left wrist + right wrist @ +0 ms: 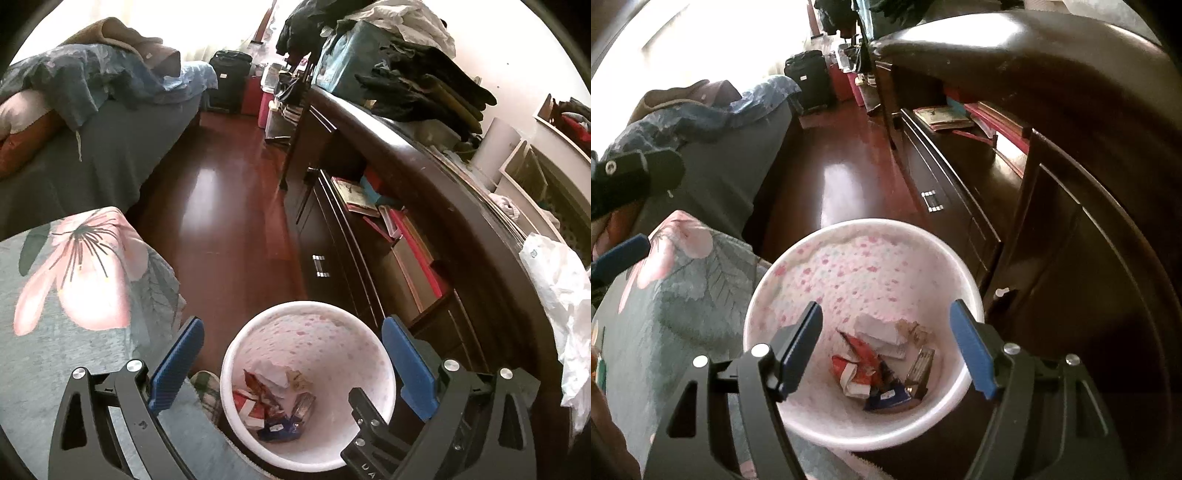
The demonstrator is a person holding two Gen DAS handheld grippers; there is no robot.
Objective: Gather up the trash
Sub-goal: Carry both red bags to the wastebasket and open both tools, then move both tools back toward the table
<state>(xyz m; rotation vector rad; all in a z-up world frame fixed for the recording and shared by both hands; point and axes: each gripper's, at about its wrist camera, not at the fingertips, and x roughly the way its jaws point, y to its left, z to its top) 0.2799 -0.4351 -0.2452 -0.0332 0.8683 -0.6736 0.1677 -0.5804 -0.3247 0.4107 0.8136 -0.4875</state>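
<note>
A white bin (236, 350) with a pink-dotted inside stands on the floor between the bed and the desk; it also shows in the right wrist view (764, 295). Several wrappers and paper scraps (275, 402) lie at its bottom, also seen from the right wrist (879, 363). My left gripper (293, 354) is open and empty above the bin. My right gripper (886, 334) is open and empty, its fingers over the bin's mouth. Part of the right gripper (364, 413) shows in the left wrist view, over the bin's right rim.
A floral bedcover (74, 280) lies at the left, close to the bin. A dark desk (424, 173) with open shelves of books runs along the right. A crumpled white plastic bag (565, 306) sits on the desk edge. Red-brown wooden floor (221, 192) stretches ahead.
</note>
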